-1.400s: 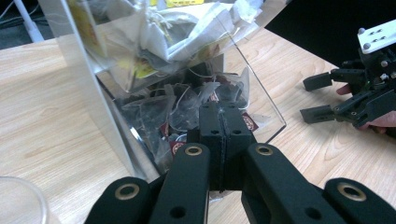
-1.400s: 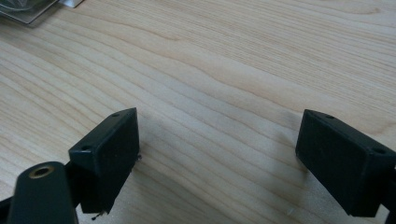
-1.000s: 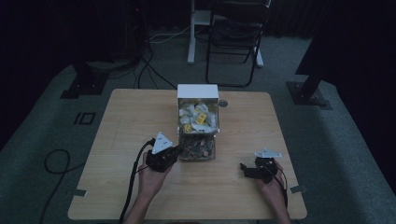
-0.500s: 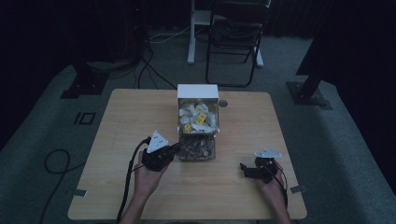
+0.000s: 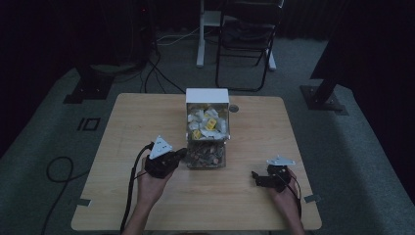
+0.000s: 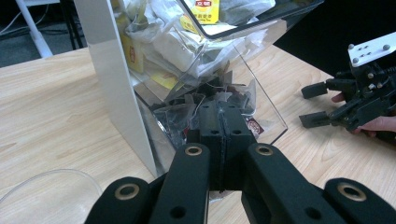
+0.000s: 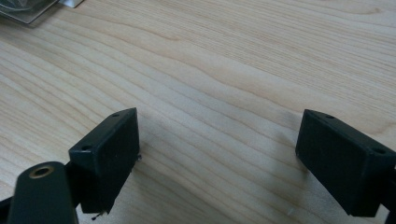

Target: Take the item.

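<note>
A clear dispenser box with a white back stands at the table's middle. Pale and yellow tea bags fill its upper part and dark packets its lower tray. My left gripper lies at the tray's left front corner. In the left gripper view it is shut, its tips right at the dark packets behind the clear wall; I cannot tell whether a packet is pinched. My right gripper rests open on bare wood, to the right of the box, and holds nothing.
The wooden table has tape marks near its front corners and a small round hole by the box. A black chair stands beyond the far edge. A cable loops on the floor at left.
My left gripper has shifted slightly to the left along the box's front corner. The right gripper has not moved.
</note>
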